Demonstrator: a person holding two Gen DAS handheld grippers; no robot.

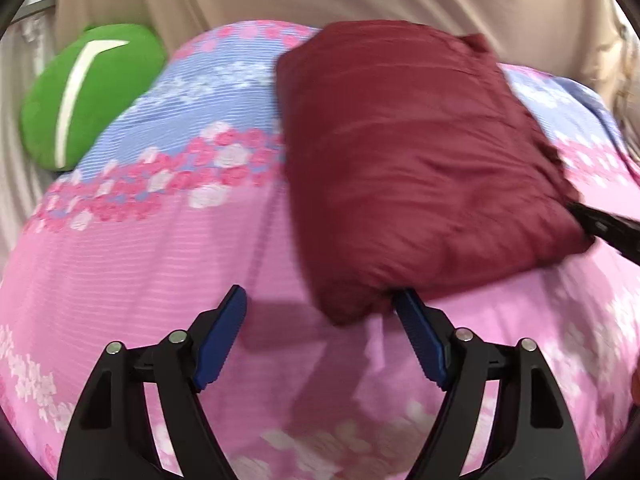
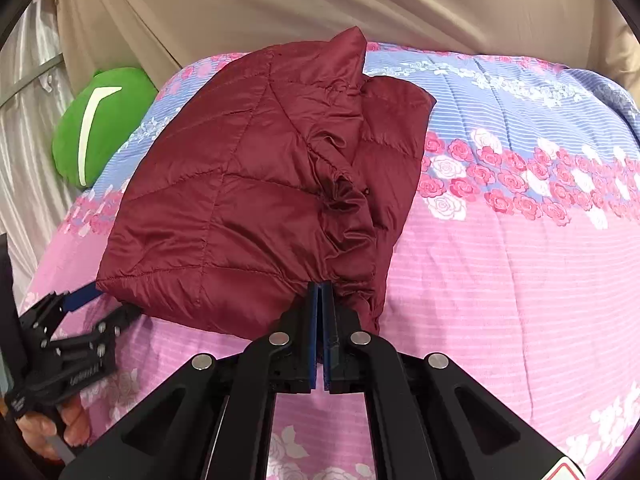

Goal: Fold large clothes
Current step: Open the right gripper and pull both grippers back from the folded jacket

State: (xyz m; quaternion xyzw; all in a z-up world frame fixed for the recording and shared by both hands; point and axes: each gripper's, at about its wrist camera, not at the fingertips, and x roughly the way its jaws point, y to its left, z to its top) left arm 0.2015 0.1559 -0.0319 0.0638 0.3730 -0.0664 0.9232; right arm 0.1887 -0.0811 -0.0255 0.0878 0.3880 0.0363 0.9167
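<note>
Right gripper (image 2: pixel 320 292): clamped on jacket (image 2: pixel 248 200) hem. Left gripper (image 1: pixel 320 304): jaws apart at jacket corner. Underneath: quilt (image 2: pixel 500 260).

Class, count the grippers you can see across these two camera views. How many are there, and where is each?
2. The left gripper hangs open at the maroon quilted jacket's near-left corner; the right gripper is clamped shut on the jacket's gathered near edge. None seems hidden.
</note>
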